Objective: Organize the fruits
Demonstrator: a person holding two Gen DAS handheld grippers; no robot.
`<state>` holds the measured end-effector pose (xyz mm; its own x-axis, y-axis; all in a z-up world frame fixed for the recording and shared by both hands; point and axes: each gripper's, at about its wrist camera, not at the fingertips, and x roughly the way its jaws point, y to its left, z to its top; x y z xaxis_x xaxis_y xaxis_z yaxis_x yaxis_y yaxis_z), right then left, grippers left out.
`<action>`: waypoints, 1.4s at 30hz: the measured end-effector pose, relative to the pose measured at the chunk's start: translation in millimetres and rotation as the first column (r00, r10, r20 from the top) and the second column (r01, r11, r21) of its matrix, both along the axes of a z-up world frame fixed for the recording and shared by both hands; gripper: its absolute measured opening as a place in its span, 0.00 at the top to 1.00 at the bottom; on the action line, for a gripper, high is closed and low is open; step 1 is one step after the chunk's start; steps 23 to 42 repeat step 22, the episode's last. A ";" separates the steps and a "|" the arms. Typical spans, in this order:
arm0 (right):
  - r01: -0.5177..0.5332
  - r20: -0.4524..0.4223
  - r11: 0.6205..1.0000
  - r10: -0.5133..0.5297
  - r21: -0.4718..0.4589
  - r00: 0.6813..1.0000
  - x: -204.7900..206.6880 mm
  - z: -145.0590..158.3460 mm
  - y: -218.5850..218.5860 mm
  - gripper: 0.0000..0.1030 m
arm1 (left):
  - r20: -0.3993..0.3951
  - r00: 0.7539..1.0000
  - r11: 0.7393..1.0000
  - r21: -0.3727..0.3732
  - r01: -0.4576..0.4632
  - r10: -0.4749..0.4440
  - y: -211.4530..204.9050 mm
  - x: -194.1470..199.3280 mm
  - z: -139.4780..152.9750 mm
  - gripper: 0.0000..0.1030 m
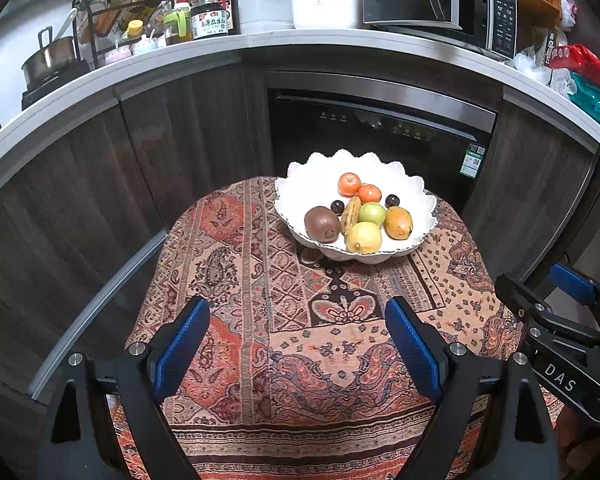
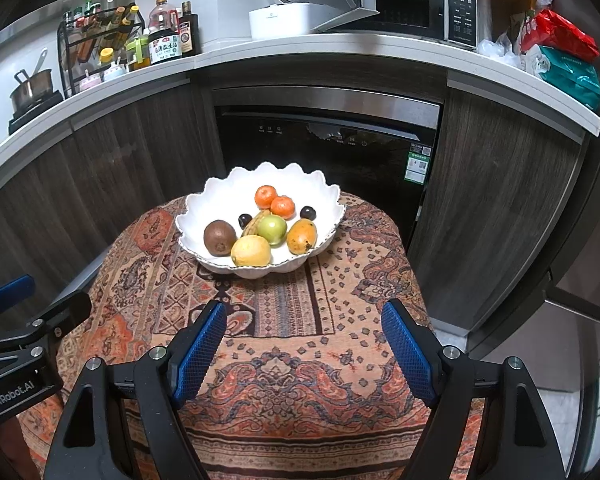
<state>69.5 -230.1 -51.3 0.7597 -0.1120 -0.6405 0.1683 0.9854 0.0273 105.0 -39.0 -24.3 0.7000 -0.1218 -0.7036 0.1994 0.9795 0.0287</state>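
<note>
Both spread wide and empty over the patterned table (image 1: 300, 360) — left hand-held gripper (image 1: 296, 344), right hand-held gripper (image 2: 302, 350). Ahead at twelve o'clock, near the far edge: scalloped white bowl (image 2: 220, 196) holding every fruit — kiwi (image 2: 219, 237), lemon (image 2: 251, 251), mango (image 2: 301, 236) and others packed touching. Likely trouble: nudging neighbours while closing on one round fruit, sending it rolling out; bumping the bowl toward the edge.

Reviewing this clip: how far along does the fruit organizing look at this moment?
Looks essentially finished. All visible fruit, including the kiwi, lemon and two tangerines, sits inside the white bowl; none lies on the patterned cloth. Nothing is in hand: left gripper and right gripper are both open, short of the bowl.
</note>
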 end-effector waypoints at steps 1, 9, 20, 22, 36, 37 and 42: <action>0.000 0.000 1.000 0.000 -0.001 1.000 0.0 -0.2 0.2 0.22 | 0.001 1.000 1.000 0.002 -0.006 0.006 1.0 0.5 -0.3 0.13; -0.001 0.003 1.000 0.001 0.001 1.000 -0.3 -0.1 0.0 0.22 | 0.022 1.000 1.000 0.017 -0.017 0.017 -0.9 -2.9 2.7 0.14; 0.000 0.002 1.000 0.000 0.004 1.000 0.2 -0.4 0.8 0.22 | -0.008 1.000 1.000 -0.006 -0.011 0.011 -1.6 -0.4 -0.9 0.14; 0.001 -0.001 1.000 -0.001 0.003 1.000 0.3 -1.3 1.5 0.22 | -0.012 1.000 1.000 -0.007 -0.013 0.013 -1.1 0.2 -2.2 0.14; 0.001 -0.001 1.000 -0.001 0.003 1.000 0.3 -1.3 1.5 0.22 | -0.012 1.000 1.000 -0.007 -0.013 0.013 -1.1 0.2 -2.2 0.14; 0.001 -0.001 1.000 -0.001 0.003 1.000 0.3 -1.3 1.5 0.22 | -0.012 1.000 1.000 -0.007 -0.013 0.013 -1.1 0.2 -2.2 0.14; 0.001 -0.001 1.000 -0.001 0.003 1.000 0.3 -1.3 1.5 0.22 | -0.012 1.000 1.000 -0.007 -0.013 0.013 -1.1 0.2 -2.2 0.14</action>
